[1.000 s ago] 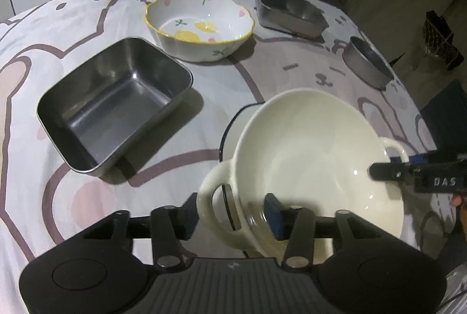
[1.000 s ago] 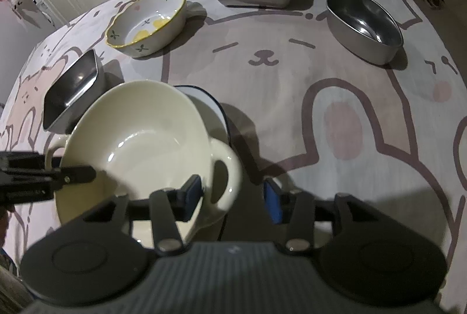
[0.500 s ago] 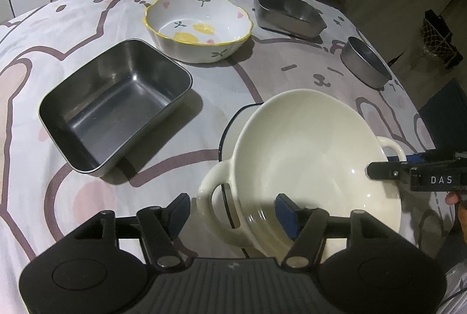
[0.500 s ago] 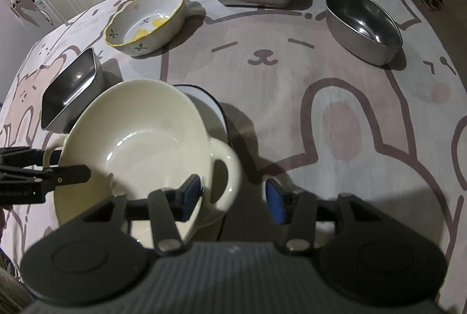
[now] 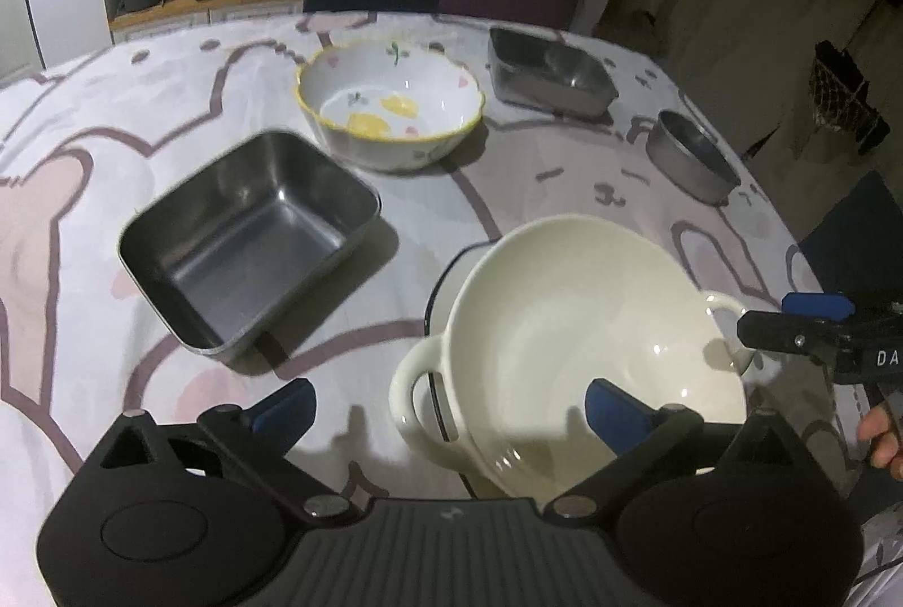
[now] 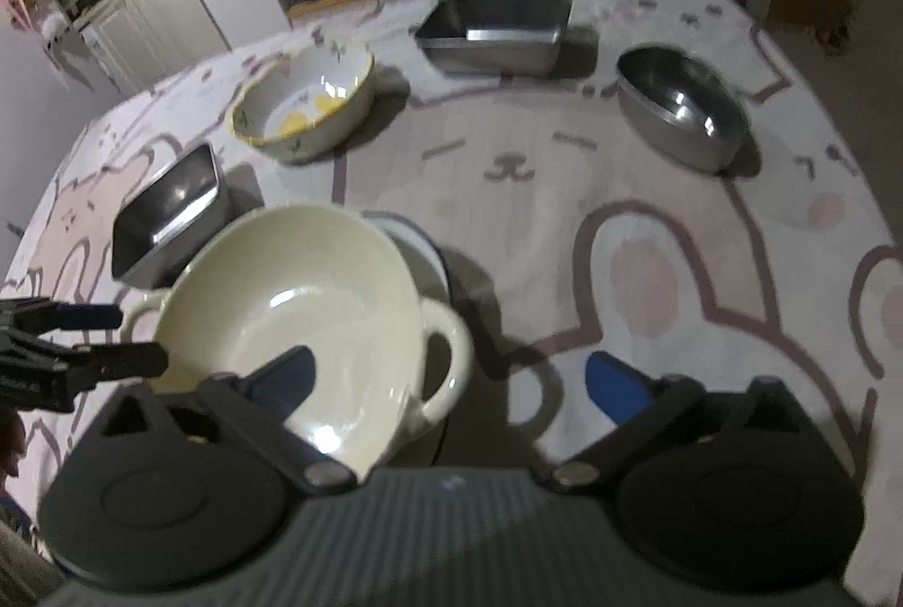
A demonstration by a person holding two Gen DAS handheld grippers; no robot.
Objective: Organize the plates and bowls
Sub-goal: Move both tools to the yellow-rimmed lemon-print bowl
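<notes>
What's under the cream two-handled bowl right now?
The cream bowl sits on a white dish with a dark blue rim; only its far edge shows in both views. The rest of that dish, and anything beneath it, is covered.

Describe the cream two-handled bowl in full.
The cream bowl looks like glazed ceramic: wide, glossy, empty, with a loop handle on each side. It sits upright, slightly tilted, on a white blue-rimmed plate on the bunny-print tablecloth. The left gripper and right gripper both stand open around its handles, touching nothing visibly.
</notes>
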